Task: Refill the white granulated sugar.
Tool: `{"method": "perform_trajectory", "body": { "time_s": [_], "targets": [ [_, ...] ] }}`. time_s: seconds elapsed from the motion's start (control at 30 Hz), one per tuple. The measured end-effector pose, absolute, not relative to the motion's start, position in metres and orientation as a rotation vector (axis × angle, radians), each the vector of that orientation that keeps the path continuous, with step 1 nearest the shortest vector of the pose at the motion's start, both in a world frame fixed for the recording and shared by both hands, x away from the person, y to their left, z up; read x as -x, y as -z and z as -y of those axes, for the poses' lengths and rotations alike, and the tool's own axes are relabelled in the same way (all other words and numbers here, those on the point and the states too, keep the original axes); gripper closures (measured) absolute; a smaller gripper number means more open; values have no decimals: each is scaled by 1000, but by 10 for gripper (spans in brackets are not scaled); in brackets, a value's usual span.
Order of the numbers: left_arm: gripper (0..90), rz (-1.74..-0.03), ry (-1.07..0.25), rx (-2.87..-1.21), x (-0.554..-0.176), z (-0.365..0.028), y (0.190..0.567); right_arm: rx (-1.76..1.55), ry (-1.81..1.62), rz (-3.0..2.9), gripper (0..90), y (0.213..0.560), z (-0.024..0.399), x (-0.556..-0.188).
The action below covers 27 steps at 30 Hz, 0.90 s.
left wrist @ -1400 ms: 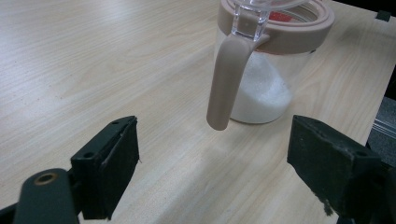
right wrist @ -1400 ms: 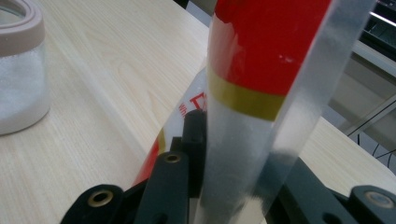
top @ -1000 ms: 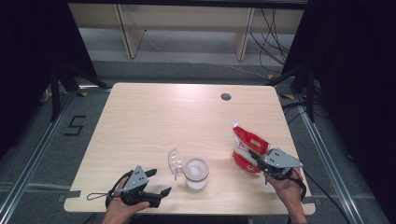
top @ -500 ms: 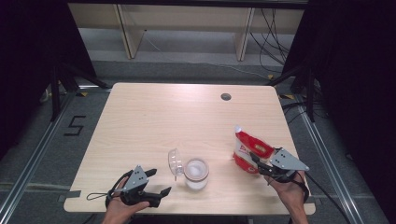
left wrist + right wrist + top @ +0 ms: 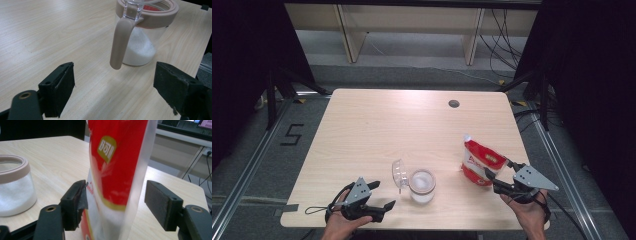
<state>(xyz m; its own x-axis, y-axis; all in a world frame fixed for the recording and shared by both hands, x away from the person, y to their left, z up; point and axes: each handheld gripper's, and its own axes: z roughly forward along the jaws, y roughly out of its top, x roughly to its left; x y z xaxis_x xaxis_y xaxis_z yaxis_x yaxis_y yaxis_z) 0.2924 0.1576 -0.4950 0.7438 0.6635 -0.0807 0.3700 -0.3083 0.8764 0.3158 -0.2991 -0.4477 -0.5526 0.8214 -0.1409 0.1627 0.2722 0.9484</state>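
Red pouch (image 5: 481, 162): stands upright on the tabletop (image 5: 377, 130) near its right edge, top corner cut open, white contents visible through the clear lower part in the right gripper view (image 5: 117, 177). Right tongs (image 5: 496, 178): held in the person's right hand (image 5: 528, 210) just beside the pouch; the jaws have just been opening and now stand apart, the pouch between them, with a gap on the right pad's side and the left pad close to the pouch wall, whether touching cannot be told. Clear jar (image 5: 422, 185): stands near the front middle of the tabletop, well apart from the pouch, with a beige rim, white powder inside (image 5: 140, 50) and its clear hinged lid (image 5: 399, 173) tipped open on the left side; a beige latch (image 5: 120, 42) hangs down its wall. Left tongs (image 5: 382, 195): in the left hand (image 5: 343, 220) at the front left, resting low at the tabletop, jaws wide and empty, pointed toward the jar.
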Motion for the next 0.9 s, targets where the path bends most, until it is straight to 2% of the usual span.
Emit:
{"method": "perform_trajectory", "body": {
  "time_s": [0.9],
  "targets": [
    [167, -790, -348, -1909, -292, -156, 491, -1014, -1278, -1961, 317, 461, 306, -272]
  ]
}}
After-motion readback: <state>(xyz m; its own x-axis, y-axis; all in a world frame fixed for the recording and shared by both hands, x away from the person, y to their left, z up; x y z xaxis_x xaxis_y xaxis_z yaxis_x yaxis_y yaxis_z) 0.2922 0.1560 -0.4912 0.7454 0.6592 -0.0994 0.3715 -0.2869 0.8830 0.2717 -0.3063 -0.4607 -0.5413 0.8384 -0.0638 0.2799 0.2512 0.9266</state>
